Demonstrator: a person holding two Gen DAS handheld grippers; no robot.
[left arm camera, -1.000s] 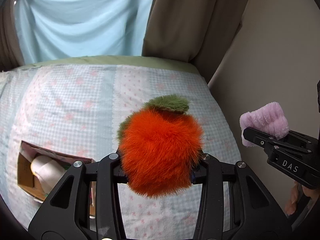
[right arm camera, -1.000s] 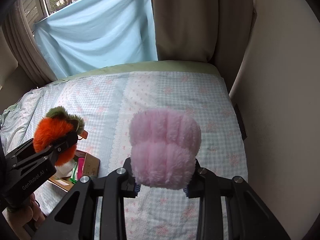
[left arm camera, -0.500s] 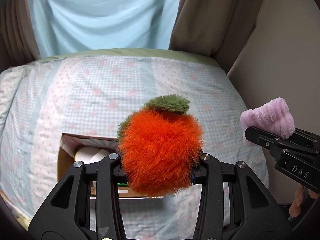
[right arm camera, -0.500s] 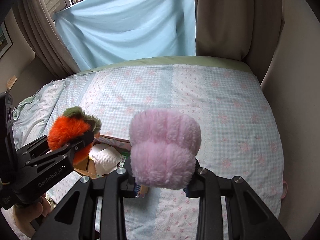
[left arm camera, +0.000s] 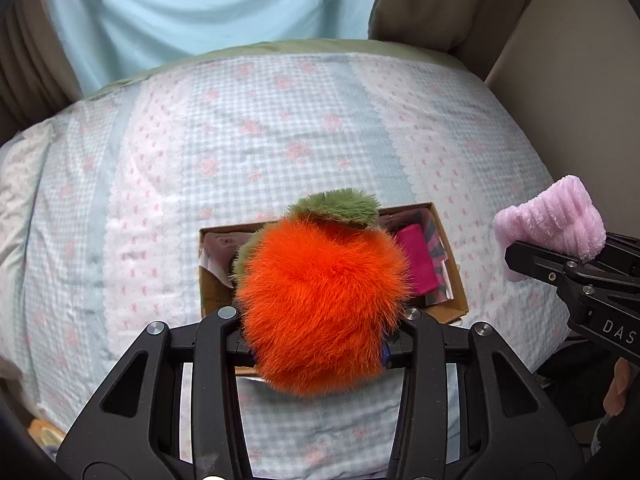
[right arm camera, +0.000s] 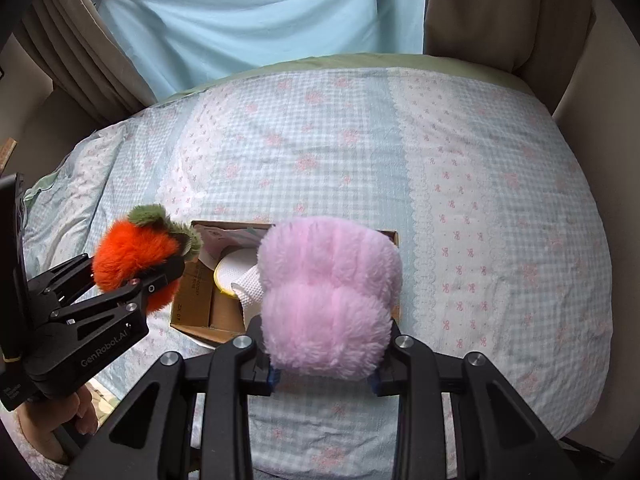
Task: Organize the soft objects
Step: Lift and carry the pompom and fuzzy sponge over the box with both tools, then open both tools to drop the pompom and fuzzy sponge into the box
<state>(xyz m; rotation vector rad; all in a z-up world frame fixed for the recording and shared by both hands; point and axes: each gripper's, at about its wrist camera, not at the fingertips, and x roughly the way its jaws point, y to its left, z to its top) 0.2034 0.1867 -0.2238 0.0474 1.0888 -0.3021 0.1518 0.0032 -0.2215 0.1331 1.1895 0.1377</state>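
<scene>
My left gripper (left arm camera: 320,320) is shut on a fuzzy orange plush fruit (left arm camera: 320,300) with a green leaf top, held above an open cardboard box (left arm camera: 452,272) on the bed. The same plush (right arm camera: 132,252) and left gripper (right arm camera: 132,280) show at the left of the right wrist view. My right gripper (right arm camera: 324,356) is shut on a fluffy pink plush (right arm camera: 328,296), also over the box (right arm camera: 200,304). The pink plush (left arm camera: 552,220) and right gripper (left arm camera: 560,260) appear at the right edge of the left wrist view.
The box holds a magenta item (left arm camera: 416,260), patterned paper and a white mesh item with yellow trim (right arm camera: 236,276). The bed has a blue and pink checked cover (right arm camera: 360,152). A light blue curtain (right arm camera: 260,16), brown drapes and a wall (left arm camera: 580,80) surround it.
Both grippers swung left over the bed, so the box moved from the lower left to directly beneath the held plushes. Both grips stayed shut.
</scene>
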